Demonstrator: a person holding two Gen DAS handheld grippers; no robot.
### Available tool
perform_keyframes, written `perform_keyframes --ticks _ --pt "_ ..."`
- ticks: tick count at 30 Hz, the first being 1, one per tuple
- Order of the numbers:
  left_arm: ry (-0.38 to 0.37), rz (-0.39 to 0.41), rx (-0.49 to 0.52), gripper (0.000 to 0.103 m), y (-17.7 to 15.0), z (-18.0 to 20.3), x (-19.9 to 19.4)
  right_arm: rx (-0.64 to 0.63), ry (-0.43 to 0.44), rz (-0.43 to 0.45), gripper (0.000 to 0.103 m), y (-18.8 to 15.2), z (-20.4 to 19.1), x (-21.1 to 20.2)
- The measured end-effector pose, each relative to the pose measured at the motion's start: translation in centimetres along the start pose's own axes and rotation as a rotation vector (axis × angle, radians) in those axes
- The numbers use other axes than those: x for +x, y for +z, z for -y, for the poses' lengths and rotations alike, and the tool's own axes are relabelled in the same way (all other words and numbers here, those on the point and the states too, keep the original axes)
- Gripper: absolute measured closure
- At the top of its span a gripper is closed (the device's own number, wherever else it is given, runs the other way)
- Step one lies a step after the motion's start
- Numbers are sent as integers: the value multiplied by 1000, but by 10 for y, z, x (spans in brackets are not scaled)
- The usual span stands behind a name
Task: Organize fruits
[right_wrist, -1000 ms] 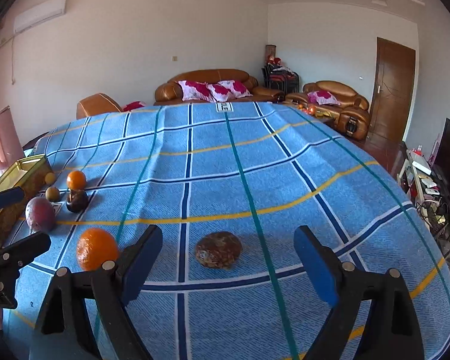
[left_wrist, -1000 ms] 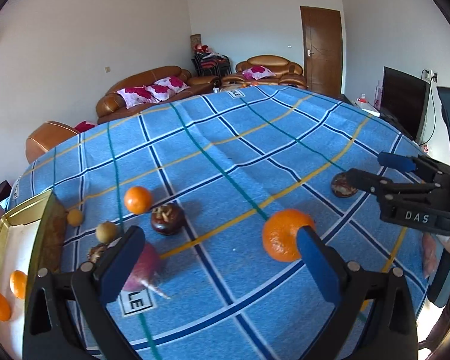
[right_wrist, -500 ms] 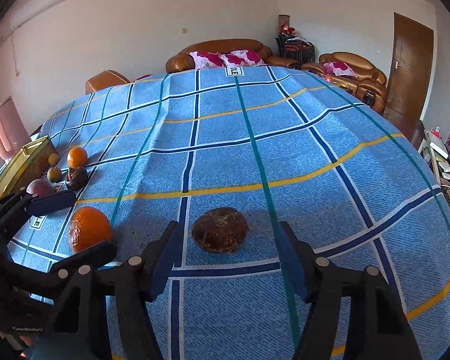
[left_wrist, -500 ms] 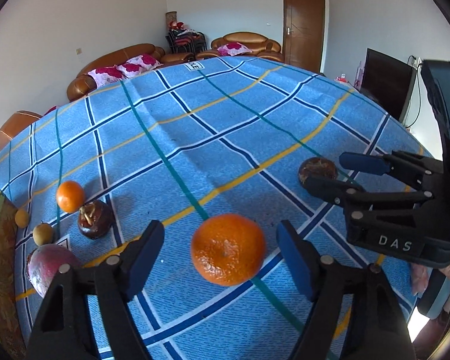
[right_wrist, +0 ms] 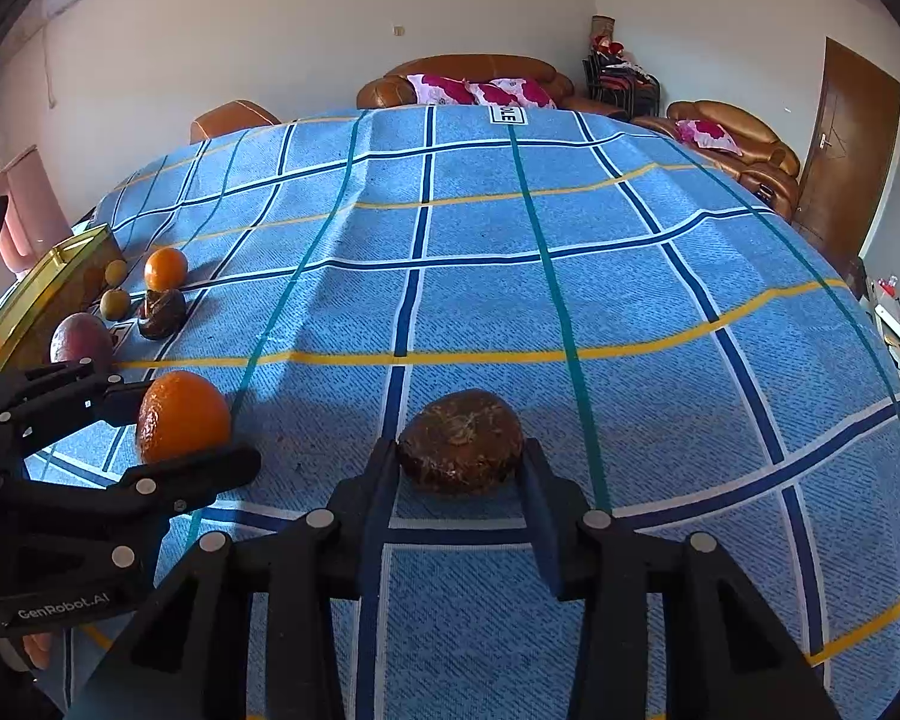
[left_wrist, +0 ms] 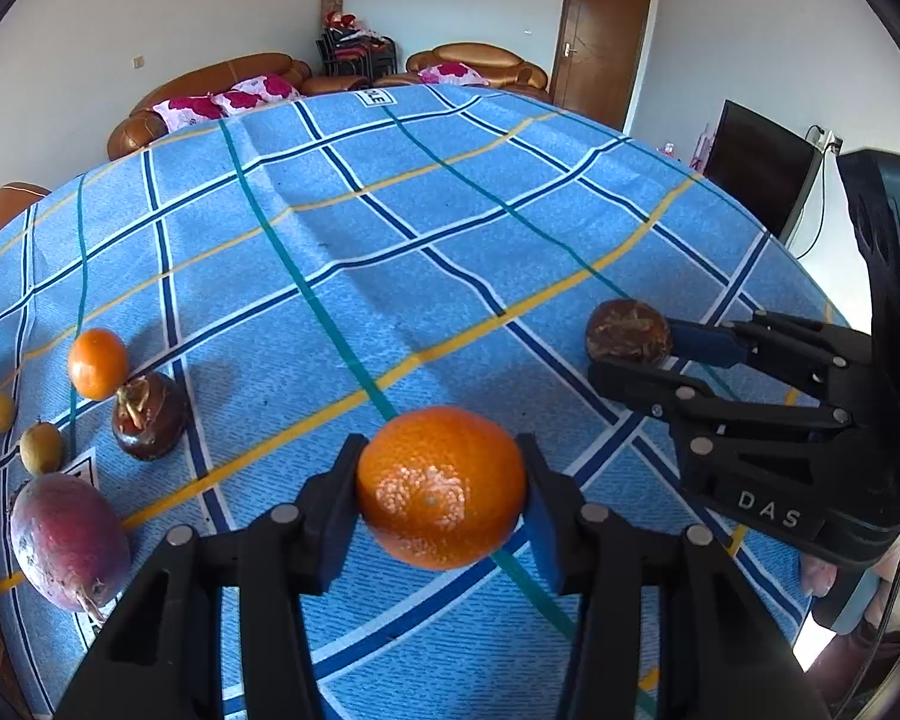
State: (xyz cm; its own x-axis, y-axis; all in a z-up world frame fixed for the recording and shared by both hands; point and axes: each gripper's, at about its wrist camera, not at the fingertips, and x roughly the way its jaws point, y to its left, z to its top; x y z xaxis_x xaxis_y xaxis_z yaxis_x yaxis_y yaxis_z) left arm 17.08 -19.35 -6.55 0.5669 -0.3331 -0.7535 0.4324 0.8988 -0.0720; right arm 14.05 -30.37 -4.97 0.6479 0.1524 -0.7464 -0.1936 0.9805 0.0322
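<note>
Left gripper (left_wrist: 438, 480): jaws, just closing, are pressing a large orange (left_wrist: 441, 486) on the blue checked cloth (left_wrist: 390, 240). Right gripper (right_wrist: 459, 468): jaws, just closing, are clamping a brown fruit (right_wrist: 459, 441). Only the right view is showing the gold tray (right_wrist: 48, 282) clearly.

Tray (right_wrist: 60, 276): cut off by the left edge of the right wrist view; its inside is mostly out of sight, with one orange bit showing at the edge.
Tray in the left wrist view: only a brown sliver at the left edge.
Orange (left_wrist: 441, 486): its sides are covered by the left gripper (left_wrist: 441, 495) pads.
Brown fruit (right_wrist: 459, 441): its lower flanks sit behind the right gripper (right_wrist: 459, 468) fingers.
Small yellow fruits (left_wrist: 41, 447): too small to tell their kind.
Hand (left_wrist: 840, 576): only a strip shows at the right edge.
</note>
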Motion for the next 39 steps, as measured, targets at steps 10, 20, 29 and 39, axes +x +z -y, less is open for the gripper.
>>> perform_keyframes --ticks 10,20,29,39 --pt "50 92 8 53 -1 1 -18 -36 27 115 61 -2 -6 -20" --pt "97 193 17 53 -2 4 -36 -62 47 190 61 -4 -10 -31" --pt "111 263 3 53 -5 1 -50 -77 51 243 61 -6 -13 -38" --pt "138 324 4 53 -9 3 -60 -84 41 311 61 -10 -14 -49"
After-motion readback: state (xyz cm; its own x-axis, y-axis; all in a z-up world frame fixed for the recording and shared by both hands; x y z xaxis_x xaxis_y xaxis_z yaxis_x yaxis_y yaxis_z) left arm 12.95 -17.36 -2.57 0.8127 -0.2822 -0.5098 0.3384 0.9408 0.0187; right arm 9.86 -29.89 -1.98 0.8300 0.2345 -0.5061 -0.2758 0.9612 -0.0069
